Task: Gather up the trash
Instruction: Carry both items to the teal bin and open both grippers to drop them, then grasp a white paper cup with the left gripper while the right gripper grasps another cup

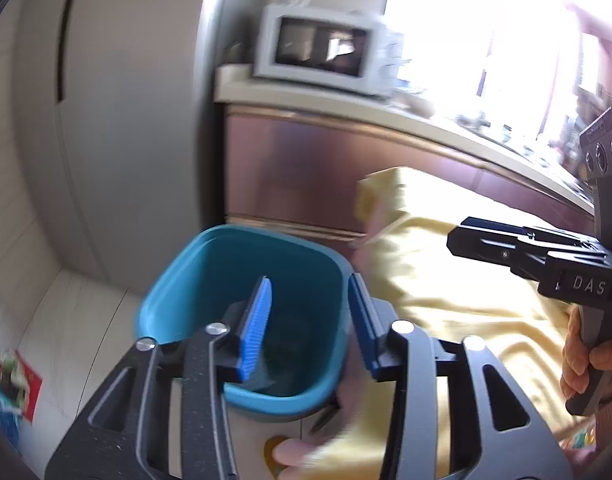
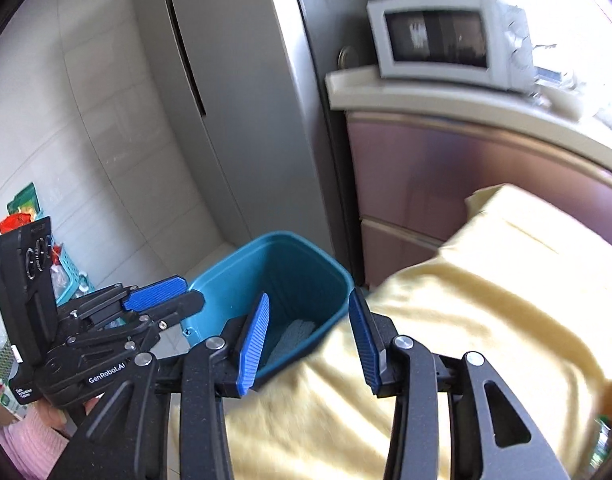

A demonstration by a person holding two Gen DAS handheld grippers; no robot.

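Blue-padded hand-held grippers (image 2: 310, 336) parted above bin (image 2: 281, 276)

Daylight floods in from the upper right of both views, blowing the window (image 1: 486, 32) out to white glare. The microwave (image 2: 446, 40) and counter edge smear with motion blur; fisheye bending darkens the corners.

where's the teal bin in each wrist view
Left wrist view: the teal bin sits at lower centre, seen between the open left tongs, with the yellow cloth to its right.
Right wrist view: the bin is at centre, just above the open right tongs, its near right corner hidden by the cloth.
Shared landmark: the white microwave on the counter, up and to the right of the bin in both.
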